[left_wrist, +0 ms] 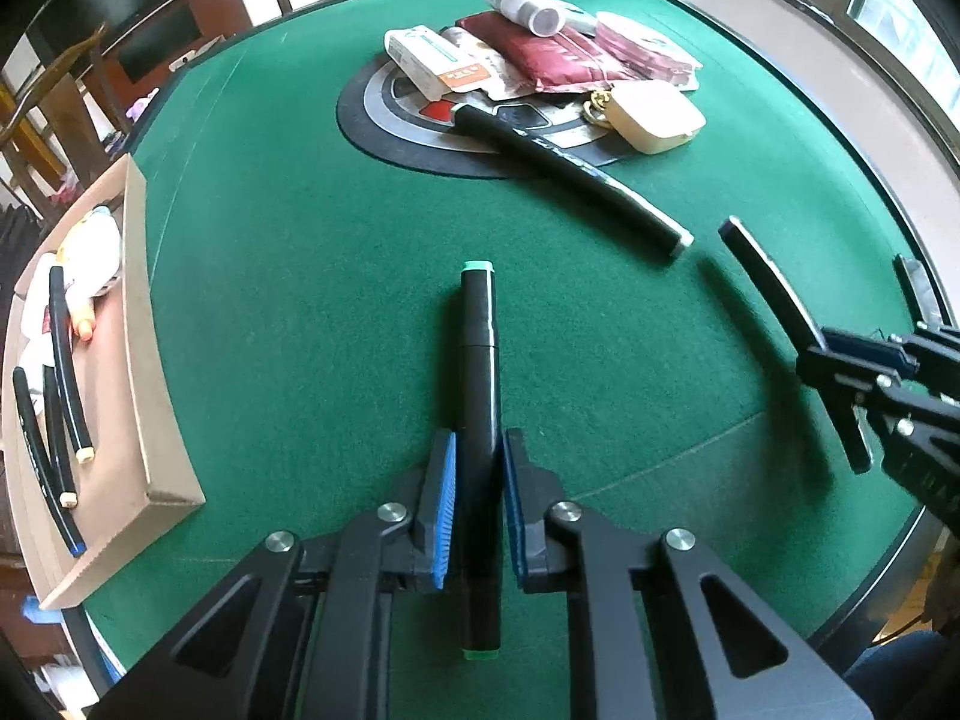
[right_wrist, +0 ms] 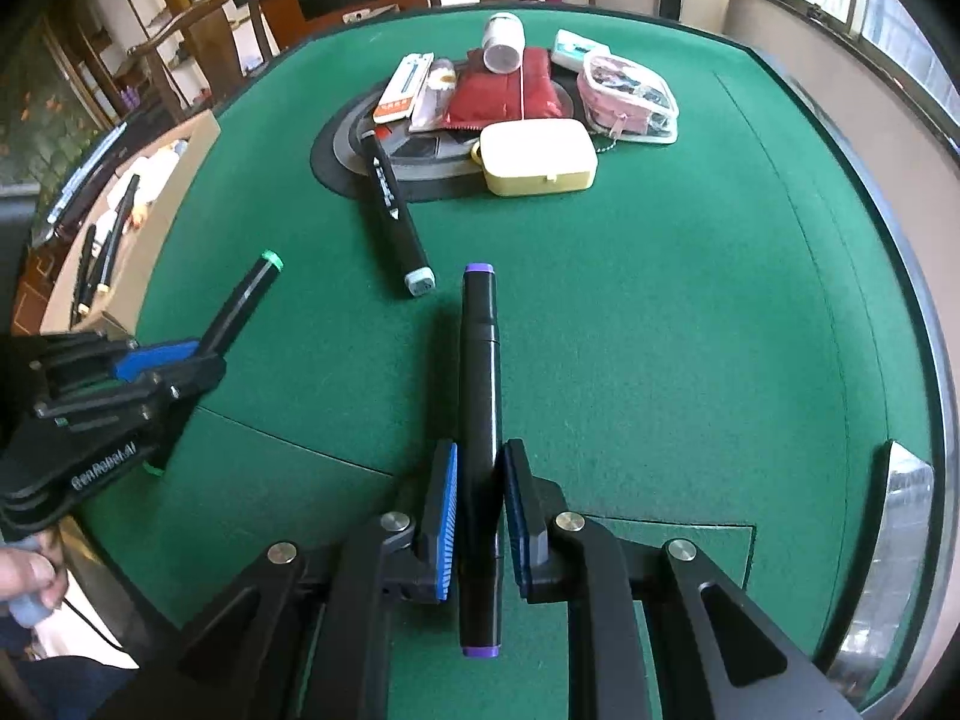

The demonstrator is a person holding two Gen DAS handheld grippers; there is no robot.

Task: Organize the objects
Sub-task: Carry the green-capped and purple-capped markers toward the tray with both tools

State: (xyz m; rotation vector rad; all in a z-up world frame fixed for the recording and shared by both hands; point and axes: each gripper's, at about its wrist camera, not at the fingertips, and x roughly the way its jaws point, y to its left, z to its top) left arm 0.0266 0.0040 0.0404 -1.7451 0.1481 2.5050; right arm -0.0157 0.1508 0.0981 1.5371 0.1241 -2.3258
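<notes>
The left gripper (left_wrist: pixel 480 504) is clamped on a black marker with green end caps (left_wrist: pixel 480 390), its blue-ribbed pads pressed against the barrel on both sides, so that the marker runs straight out ahead along the fingers above the green felt table (left_wrist: pixel 300 300). The right gripper (right_wrist: pixel 480 516) grips a black marker with purple end caps (right_wrist: pixel 480 396) the same way, pads tight on the barrel, one cap pointing away and the other back toward the camera. Each gripper shows at the edge of the other's view, marker in its jaws (in the right wrist view a hand (right_wrist: pixel 27 582) can be seen on the left gripper's handle). A third black marker with a pale blue-grey cap (right_wrist: pixel 393 210) lies loose on the felt, its far end resting on the dark round mat (right_wrist: pixel 336 162) at the table's centre. On and around that mat sit a pale yellow case (right_wrist: pixel 540 165), a red pouch (right_wrist: pixel 510 93), a white cylinder (right_wrist: pixel 504 42), a pink clear pouch (right_wrist: pixel 630 99) and a white and orange box (right_wrist: pixel 402 90). At the table's left edge a cardboard tray (left_wrist: pixel 144 324) holds several more black markers (left_wrist: pixel 63 348) lying side by side
</notes>
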